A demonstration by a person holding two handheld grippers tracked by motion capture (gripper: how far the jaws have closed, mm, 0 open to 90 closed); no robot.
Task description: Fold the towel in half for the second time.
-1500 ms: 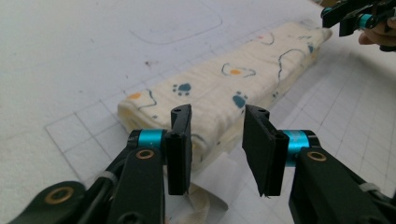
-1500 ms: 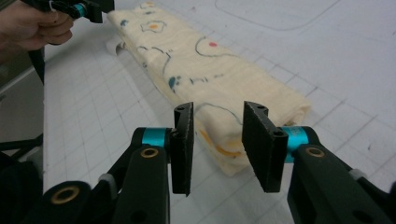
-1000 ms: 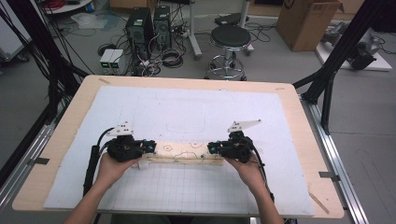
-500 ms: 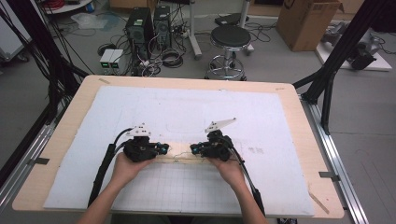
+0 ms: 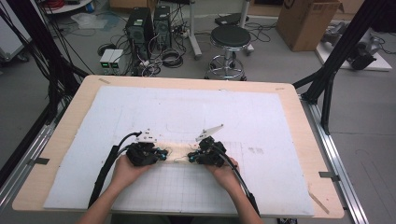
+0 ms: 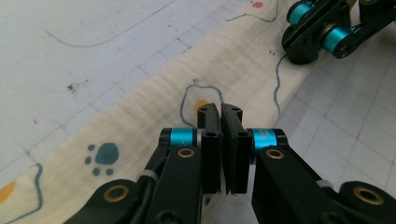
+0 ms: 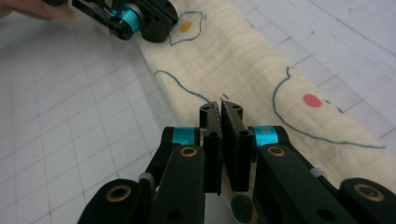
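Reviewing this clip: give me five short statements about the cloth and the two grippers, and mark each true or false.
1. The cloth is cream with blue outlines and paw prints. True.
2. The left gripper has its jaws spread wide. False: they are closed together.
3. The right gripper is over the cloth with its jaws closed. True.
4. The cloth hangs over the table edge. False: it lies on the white gridded mat.
5. In the high view the two grippers sit at opposite table corners. False: they are close together, near the front.

Grey floor [image 5: 280, 65]. Wooden desk [image 5: 299, 121] under white gridded mat [image 5: 187, 107]. Black stool [image 5: 228, 39]. Two computer towers [image 5: 149, 23], tangled cables [image 5: 170, 56]. Cardboard box [image 5: 306, 21]. Black frame struts [image 5: 343, 51].
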